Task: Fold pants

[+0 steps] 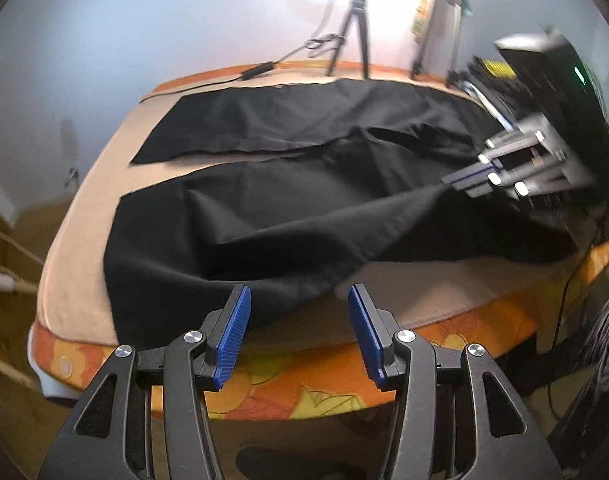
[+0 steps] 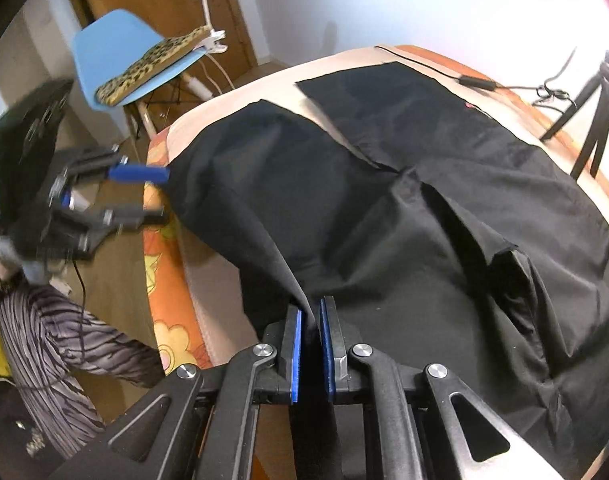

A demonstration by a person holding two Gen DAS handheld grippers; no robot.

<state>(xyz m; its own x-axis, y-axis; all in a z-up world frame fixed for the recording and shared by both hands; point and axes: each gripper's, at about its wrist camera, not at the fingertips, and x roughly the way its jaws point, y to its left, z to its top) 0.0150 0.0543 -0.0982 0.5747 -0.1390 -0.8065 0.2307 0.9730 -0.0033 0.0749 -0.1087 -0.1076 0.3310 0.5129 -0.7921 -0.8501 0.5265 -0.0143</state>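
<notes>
Blurred grippers, cropped cloth

The right gripper (image 1: 460,182) is motion-blurred; the pants (image 2: 424,220) run past the right wrist view's right edge.

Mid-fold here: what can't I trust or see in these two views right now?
- Left wrist view: right gripper is motion-blurred, so its bite on the pants is unreadable.
- Right wrist view: left gripper is smeared; waistband end runs off the right edge.
- Both views: bed under the cloth is hidden.

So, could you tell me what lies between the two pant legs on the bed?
A bare strip of the peach sheet separates the legs of the black pants, clearest in the left wrist view.
</notes>
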